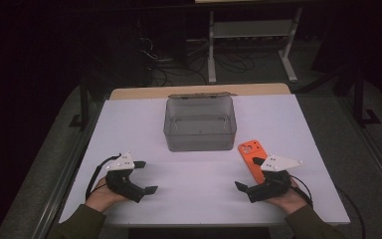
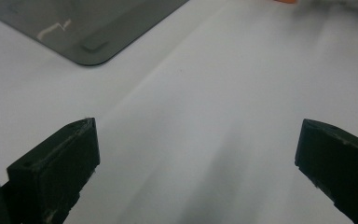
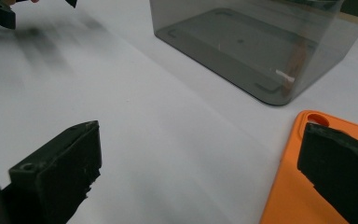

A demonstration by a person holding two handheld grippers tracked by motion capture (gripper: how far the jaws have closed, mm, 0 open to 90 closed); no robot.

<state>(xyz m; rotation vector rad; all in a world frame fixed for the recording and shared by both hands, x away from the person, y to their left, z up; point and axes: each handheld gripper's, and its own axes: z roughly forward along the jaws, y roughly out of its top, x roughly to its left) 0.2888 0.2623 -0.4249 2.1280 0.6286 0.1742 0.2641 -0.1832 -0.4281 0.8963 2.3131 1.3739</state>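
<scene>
Right gripper (image 1: pixel 247 174) is being held w/ jaws wide apart, nothing gripped; flat orange silicone phone case (image 1: pixel 252 154) is lying just beside its far jaw. Left gripper (image 1: pixel 145 177) is likewise being held open, empty. Smoky clear plastic box (image 1: pixel 200 124) is sitting ahead, between both.

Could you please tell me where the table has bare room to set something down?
Bare: the wide strip between the left gripper and right gripper, and left of the grey bin. Crowded: the right gripper's side, beside the orange phone case.
</scene>
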